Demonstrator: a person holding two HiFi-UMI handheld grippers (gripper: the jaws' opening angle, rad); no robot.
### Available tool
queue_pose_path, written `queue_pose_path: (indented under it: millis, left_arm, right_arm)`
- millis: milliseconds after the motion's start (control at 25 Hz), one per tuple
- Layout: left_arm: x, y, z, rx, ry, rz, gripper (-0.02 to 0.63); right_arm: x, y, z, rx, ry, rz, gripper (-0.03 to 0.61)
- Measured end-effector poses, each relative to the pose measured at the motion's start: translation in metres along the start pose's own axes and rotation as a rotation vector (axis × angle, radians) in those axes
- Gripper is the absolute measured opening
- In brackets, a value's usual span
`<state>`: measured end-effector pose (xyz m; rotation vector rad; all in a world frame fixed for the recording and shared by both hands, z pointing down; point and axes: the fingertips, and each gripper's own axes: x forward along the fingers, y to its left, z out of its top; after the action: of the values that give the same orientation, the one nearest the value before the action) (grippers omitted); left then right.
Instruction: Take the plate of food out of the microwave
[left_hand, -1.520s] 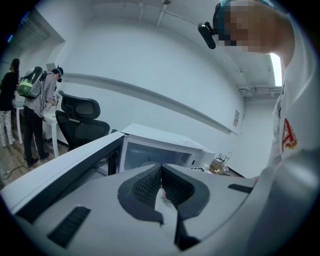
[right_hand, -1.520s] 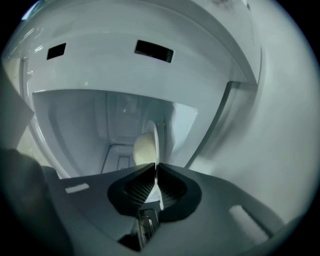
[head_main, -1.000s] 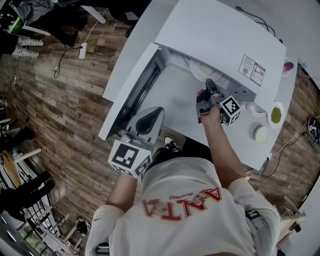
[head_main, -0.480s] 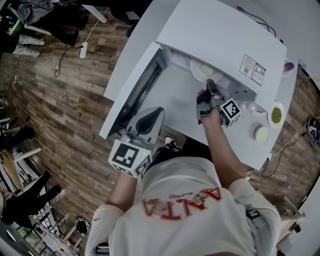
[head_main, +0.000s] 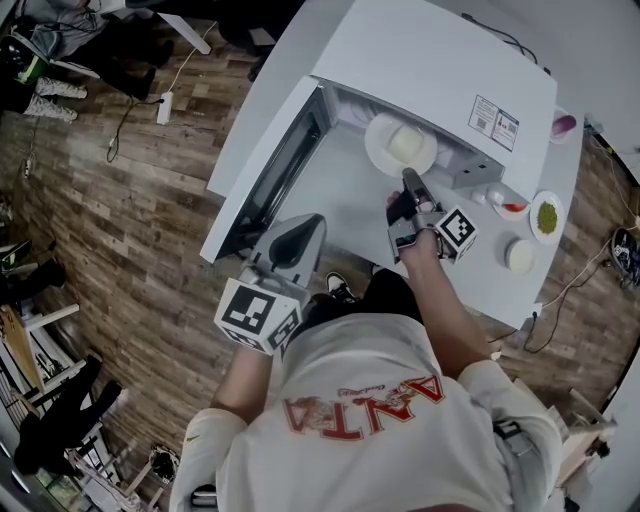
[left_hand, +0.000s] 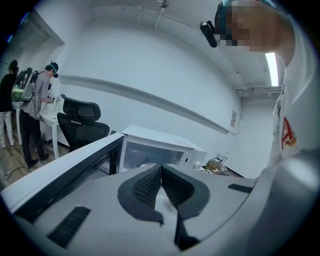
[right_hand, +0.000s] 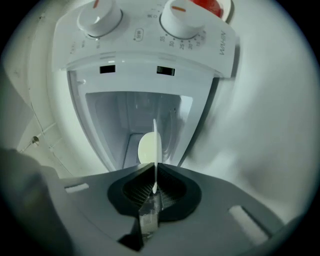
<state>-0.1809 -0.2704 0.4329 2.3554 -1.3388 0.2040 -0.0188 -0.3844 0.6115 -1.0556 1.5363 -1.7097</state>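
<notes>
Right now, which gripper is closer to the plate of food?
Right. The right gripper is clamped on the near rim of the plate, at the mouth of the microwave. The left gripper sits shut and empty, well back beside the open door.

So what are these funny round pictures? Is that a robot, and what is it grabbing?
It is not a robot. A person holds a grabber tool in each hand. The top-down picture comes from a camera on the person's head. It shows a white microwave with its door swung open, standing on a white table. The right gripper pinches the rim of the plate of food at the microwave's opening. The other two pictures come from little cameras riding on the grabbers. In the right gripper view the plate looks like a thin white line because you see it edge-on, squeezed between the jaws. The left gripper hangs near the door, jaws together on nothing. A few small dishes sit on the table's right side.
</notes>
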Motion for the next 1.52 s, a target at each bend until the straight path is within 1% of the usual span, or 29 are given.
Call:
queue_pose_path:
  millis: [120,320,600,1000,1280,1520]
  left_arm:
    - [-0.010,-0.009,-0.002,0.005,-0.010,-0.013,0.009]
    - [-0.024,-0.027,-0.008,0.002,-0.023,-0.045,0.009]
    - [-0.034,-0.058,-0.018,0.008,-0.031,-0.119,0.009]
    - [-0.039,-0.087,-0.029,0.032,-0.021,-0.178,0.009]
    - [-0.038,-0.101,-0.033,0.048,-0.008,-0.206,0.009]
    - [-0.038,-0.103,-0.034,0.050,-0.001,-0.209,0.009]
  right_arm:
    - [-0.020,0.004,-0.008,-0.011,0.014,0.011,0.017]
    - [-0.059,0.001,-0.018,-0.012,0.019,0.006,0.017]
    - [-0.121,-0.023,-0.023,0.013,-0.012,-0.033,0.017]
    - [-0.182,-0.065,0.001,0.036,-0.108,-0.096,0.017]
    - [-0.198,-0.084,0.024,0.074,-0.184,-0.107,0.017]
    - [-0.203,-0.091,0.036,0.078,-0.216,-0.128,0.017]
